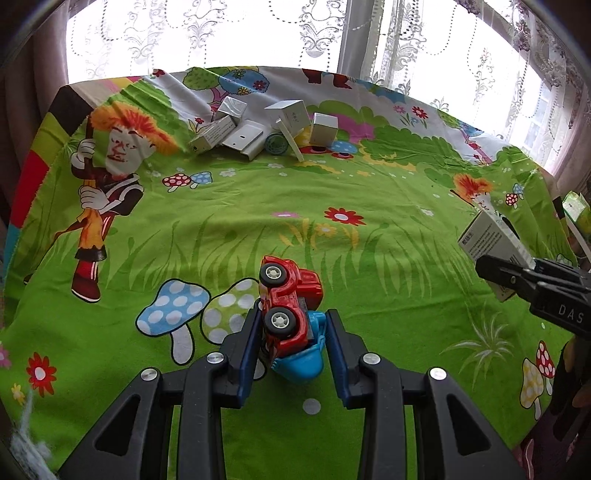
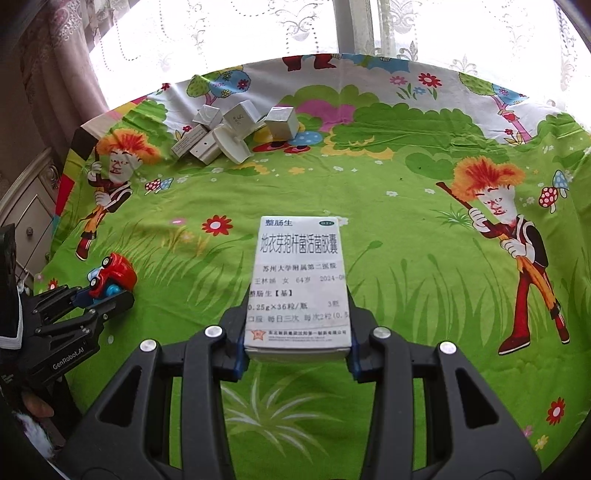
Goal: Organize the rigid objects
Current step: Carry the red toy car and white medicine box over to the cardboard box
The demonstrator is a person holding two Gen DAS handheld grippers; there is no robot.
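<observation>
My left gripper (image 1: 291, 325) is shut on a red and blue toy truck (image 1: 286, 295), held on its side above the green cartoon cloth (image 1: 369, 206). That same gripper (image 2: 105, 295) and truck (image 2: 114, 275) show at the left edge of the right wrist view. My right gripper (image 2: 297, 314) is shut on a white medicine box (image 2: 299, 280) with printed text, lifted off the cloth. The right gripper (image 1: 517, 277) with the box (image 1: 487, 236) also appears at the right edge of the left wrist view.
A pile of several white and silver boxes (image 1: 258, 129) and a small round tin (image 1: 276, 143) lies at the far side of the table; the pile (image 2: 236, 133) shows in both views. Lace curtains (image 1: 295, 33) hang behind. A cabinet (image 2: 26, 206) stands to the left.
</observation>
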